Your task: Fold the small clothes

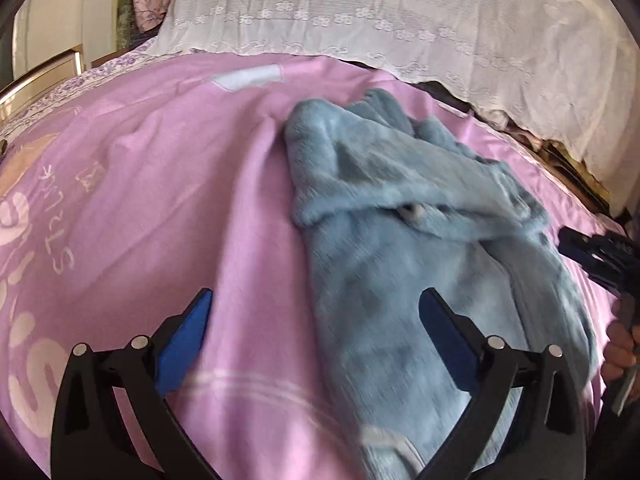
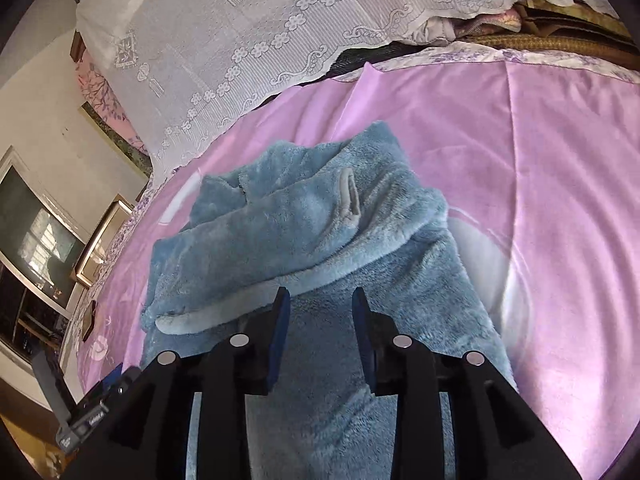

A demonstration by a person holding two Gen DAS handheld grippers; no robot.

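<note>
Plainly lay rumpled mid-way across the pink bedspread (image 2: 560, 160), that blue fleece garment (image 2: 320, 216): soft, light, floppy, likely best pinched at a hem or sleeve cuff. Left gripper (image 1: 316, 316) spread wide, empty; right gripper (image 2: 320, 312) narrowly parted, gripped nothing

The left wrist view is smeared by motion, so the blue fleece garment (image 1: 400, 208) loses its pile and seams there. Its lower end runs out past the bottom edge in both views. The pale print on the pink bedspread (image 1: 140, 184) is cut off at the left rim and cannot be read. Under the white lace cover (image 2: 248, 40), a dark stack of things (image 2: 520, 20) shows only as an edge. The right tongs (image 1: 600, 252) appear partly, blurred, at the right rim.
</note>
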